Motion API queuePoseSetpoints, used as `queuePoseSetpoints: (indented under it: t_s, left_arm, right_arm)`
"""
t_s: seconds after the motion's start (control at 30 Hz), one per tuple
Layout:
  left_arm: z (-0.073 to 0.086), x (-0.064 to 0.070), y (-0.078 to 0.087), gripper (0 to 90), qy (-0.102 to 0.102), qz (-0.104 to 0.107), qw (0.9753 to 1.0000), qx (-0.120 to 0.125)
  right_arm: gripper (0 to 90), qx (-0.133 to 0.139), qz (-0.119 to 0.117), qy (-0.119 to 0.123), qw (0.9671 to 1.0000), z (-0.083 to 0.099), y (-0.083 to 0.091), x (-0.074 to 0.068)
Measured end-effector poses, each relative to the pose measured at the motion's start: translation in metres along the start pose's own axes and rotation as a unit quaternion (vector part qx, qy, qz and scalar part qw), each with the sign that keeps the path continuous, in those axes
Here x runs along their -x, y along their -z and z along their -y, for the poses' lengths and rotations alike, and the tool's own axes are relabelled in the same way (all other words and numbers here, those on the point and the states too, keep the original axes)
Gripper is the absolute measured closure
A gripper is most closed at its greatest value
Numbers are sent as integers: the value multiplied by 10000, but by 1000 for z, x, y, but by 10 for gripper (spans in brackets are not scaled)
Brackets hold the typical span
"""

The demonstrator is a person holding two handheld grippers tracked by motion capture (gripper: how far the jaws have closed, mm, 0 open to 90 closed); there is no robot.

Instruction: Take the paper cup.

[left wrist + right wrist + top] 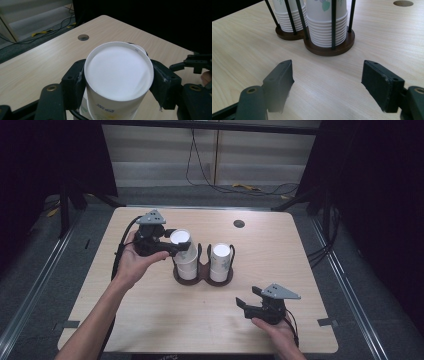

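A white paper cup, turned upside down, sits at the top of the left stack of cups in a dark wooden two-ring cup holder near the middle of the desk. The left tool grips this top cup, one black jaw pressed to each side. A second stack of cups stands in the holder's right ring, held in by thin black rods. The right tool rests low over the desk near the front right corner, its jaws spread wide with nothing between them, pointed toward the holder. A small round hole lies near the desk's far edge.
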State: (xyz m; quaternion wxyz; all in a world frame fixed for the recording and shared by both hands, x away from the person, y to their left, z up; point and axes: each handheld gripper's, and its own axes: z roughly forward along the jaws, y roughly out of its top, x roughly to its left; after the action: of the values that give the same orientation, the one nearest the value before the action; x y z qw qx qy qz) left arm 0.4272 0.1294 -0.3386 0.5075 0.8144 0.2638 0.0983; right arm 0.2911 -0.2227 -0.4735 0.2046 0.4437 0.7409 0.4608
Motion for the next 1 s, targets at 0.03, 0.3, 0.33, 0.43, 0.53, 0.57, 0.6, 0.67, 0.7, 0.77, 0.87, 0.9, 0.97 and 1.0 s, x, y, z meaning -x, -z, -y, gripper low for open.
queuePoseSetpoints:
  t_s: [0.03,0.3,0.33,0.43,0.53,0.57,0.6,0.67,0.7,0.77,0.87,0.9,0.97,1.0]
  left_arm:
    - [1,2,1,356,-12,16,10000,10]
    - [8,18,9,355,-173,181,9996,94]
    - [10,20,9,355,-211,215,9995,93]
    - [15,24,8,355,-256,313,9991,96]
    - [21,27,5,355,-290,313,9990,94]
    - [23,28,4,355,-279,330,9990,90]
    - [26,28,2,354,-267,363,9990,67]
    - [30,29,-1,354,-249,358,9990,37]
    - [31,30,-3,355,-249,378,9990,21]
    - [31,31,-5,354,-278,395,9988,-45]
    - [32,36,-9,353,-299,497,9983,-3]
    - [34,38,-10,353,-314,499,9983,-5]
    - [38,42,-13,351,-270,608,9978,44]
    - [41,44,-15,350,-294,608,9977,29]
  right_arm:
    - [249,3,-7,5,10000,0,0,0]
    - [219,36,-136,24,9999,-1,0,-2]
    - [209,78,-216,-9,9997,-2,0,-3]
    - [192,162,-388,43,9991,-5,0,-6]
    - [179,200,-505,106,9985,-7,0,-8]
    - [169,191,-567,114,9981,-8,0,-9]
    - [163,187,-582,126,9980,-8,-1,-10]
    - [157,187,-635,111,9977,-9,-1,-11]
    - [155,146,-674,97,9976,-9,-1,-12]
    - [150,106,-715,142,9973,-10,-3,-14]
    - [142,16,-849,175,9962,-11,-5,-16]
    - [142,-1,-888,191,9959,-13,-5,-17]
    - [143,15,-945,249,9952,-16,-6,-19]
    - [143,21,-965,242,9950,-18,-7,-20]
